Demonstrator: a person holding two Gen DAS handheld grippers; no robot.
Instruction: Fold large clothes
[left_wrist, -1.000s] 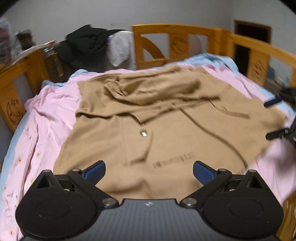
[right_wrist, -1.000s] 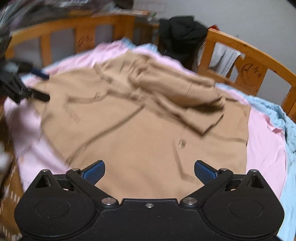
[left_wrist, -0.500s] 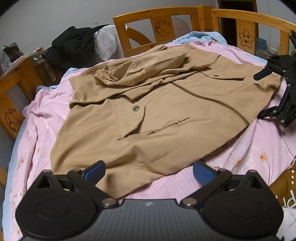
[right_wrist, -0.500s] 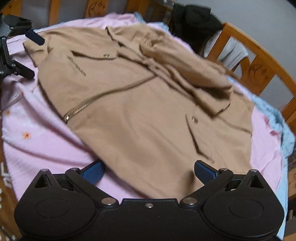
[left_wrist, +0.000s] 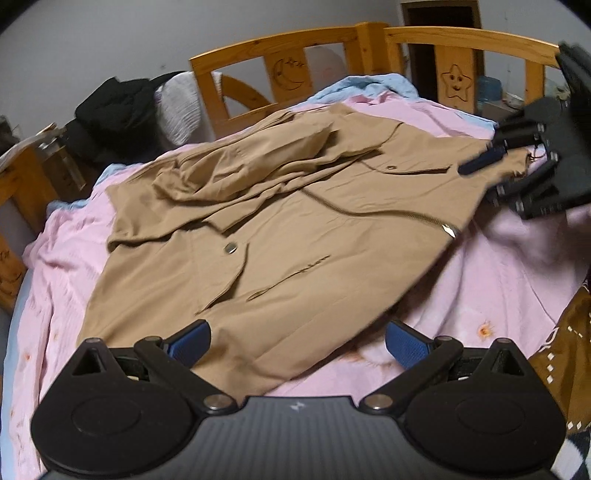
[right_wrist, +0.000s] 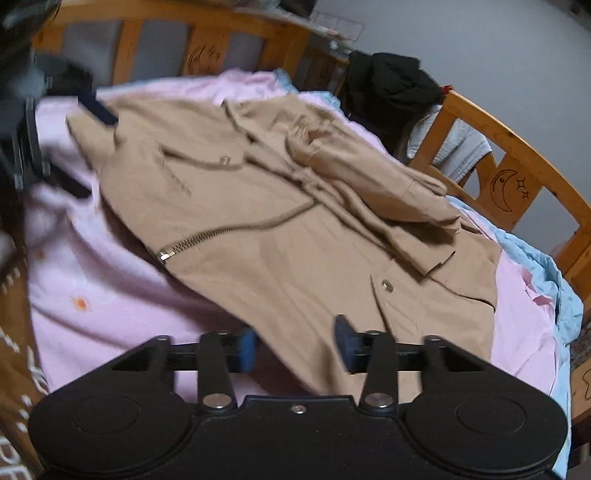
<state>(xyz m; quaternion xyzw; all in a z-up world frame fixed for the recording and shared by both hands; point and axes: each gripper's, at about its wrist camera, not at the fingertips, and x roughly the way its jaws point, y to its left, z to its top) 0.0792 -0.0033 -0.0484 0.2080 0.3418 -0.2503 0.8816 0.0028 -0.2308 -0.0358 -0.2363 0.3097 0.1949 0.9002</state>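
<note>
A tan jacket (left_wrist: 295, 236) lies spread flat over a pink sheet (left_wrist: 491, 273) on a bed with a wooden rail (left_wrist: 280, 40), its hem at the near edge and its collar toward the far rail. One sleeve (left_wrist: 251, 162) is folded across the chest, the zip (right_wrist: 229, 232) is closed, and a snap (left_wrist: 231, 248) shows on a pocket flap. The left tool (left_wrist: 297, 341) hangs over one near corner of the hem with its blue pads (left_wrist: 408, 345) wide apart; cloth lies between them, but the pads do not press on it. The right tool (right_wrist: 293, 349) is at the other near corner; its jaws have just been closing and now stand narrow, with the hem edge between the pads (right_wrist: 247, 349). Whether they already pinch the cloth cannot be told, since that part is blurred. In each wrist view the other tool shows at the side, at the jacket's opposite corner. A black garment (left_wrist: 114, 110) and a white one (left_wrist: 177, 107) hang over the far rail at the head corner, and a blue sheet (right_wrist: 535, 273) shows along the far edge under the pink one. A brown patterned cloth (left_wrist: 565, 354) hangs at the near edge.
</note>
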